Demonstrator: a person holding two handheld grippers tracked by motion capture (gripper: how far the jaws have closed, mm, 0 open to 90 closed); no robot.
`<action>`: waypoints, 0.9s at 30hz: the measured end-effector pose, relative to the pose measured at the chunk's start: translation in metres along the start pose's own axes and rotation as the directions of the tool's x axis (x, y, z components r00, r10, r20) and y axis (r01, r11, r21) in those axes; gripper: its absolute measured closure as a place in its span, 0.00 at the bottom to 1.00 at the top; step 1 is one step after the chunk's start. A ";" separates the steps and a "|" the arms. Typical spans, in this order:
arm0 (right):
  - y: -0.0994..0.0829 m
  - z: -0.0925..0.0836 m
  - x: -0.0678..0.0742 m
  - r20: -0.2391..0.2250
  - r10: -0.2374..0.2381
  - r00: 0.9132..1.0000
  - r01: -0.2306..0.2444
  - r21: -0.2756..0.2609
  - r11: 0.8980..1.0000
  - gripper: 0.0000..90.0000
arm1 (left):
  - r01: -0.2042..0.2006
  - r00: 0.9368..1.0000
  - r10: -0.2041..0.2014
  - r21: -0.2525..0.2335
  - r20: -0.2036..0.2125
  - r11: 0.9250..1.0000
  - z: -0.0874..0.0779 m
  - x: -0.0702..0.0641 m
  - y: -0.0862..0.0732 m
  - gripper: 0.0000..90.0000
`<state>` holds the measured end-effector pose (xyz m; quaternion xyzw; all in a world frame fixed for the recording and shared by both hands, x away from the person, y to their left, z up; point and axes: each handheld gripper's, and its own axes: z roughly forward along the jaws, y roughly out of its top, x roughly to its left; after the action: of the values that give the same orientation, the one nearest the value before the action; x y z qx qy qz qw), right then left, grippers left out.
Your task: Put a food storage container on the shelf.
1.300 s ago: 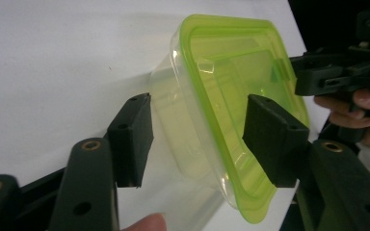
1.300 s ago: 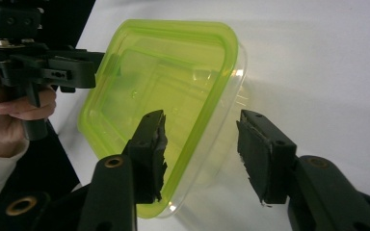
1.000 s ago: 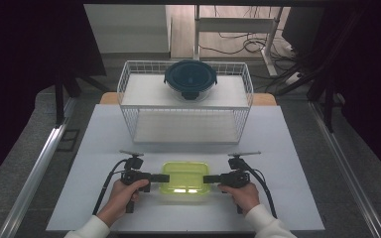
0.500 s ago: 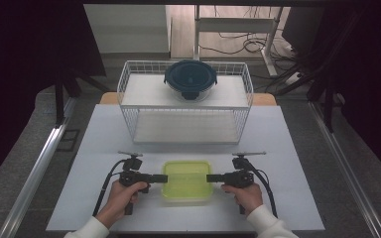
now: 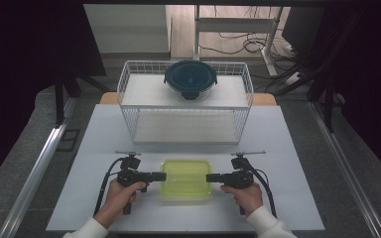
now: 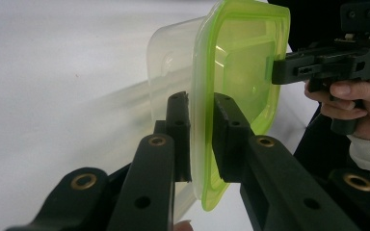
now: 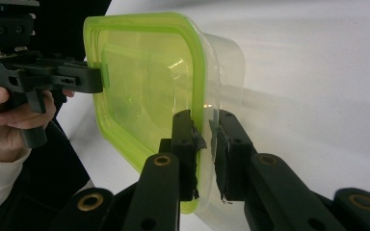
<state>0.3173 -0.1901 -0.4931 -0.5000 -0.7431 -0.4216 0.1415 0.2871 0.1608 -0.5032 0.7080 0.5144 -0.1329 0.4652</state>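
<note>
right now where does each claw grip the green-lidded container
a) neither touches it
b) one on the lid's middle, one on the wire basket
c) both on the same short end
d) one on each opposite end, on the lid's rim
d: the left claw and right claw pinch the rim at opposite ends of the green-lidded container.

A white wire basket (image 5: 185,124) stands well beyond the fingers, a dark-lidded round container (image 5: 190,79) on top.
</note>
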 end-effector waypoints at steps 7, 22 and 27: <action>0.004 -0.006 0.009 0.012 -0.060 0.998 0.060 -0.020 0.998 0.87 | -0.028 1.000 0.028 -0.023 -0.006 0.999 -0.005 -0.007 0.003 0.88; 0.011 -0.016 0.022 0.030 -0.124 0.992 0.125 -0.054 0.991 0.87 | -0.071 0.997 0.070 -0.058 -0.018 0.996 -0.017 -0.020 0.013 0.89; 0.015 -0.020 0.029 0.051 -0.169 0.984 0.172 -0.058 0.983 0.87 | -0.082 0.997 0.081 -0.067 -0.019 0.994 -0.020 -0.023 0.015 0.89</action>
<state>0.3125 -0.1847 -0.4552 -0.4483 -0.7727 -0.4436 0.0721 0.2837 0.1622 -0.4697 0.7133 0.4932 -0.0902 0.4898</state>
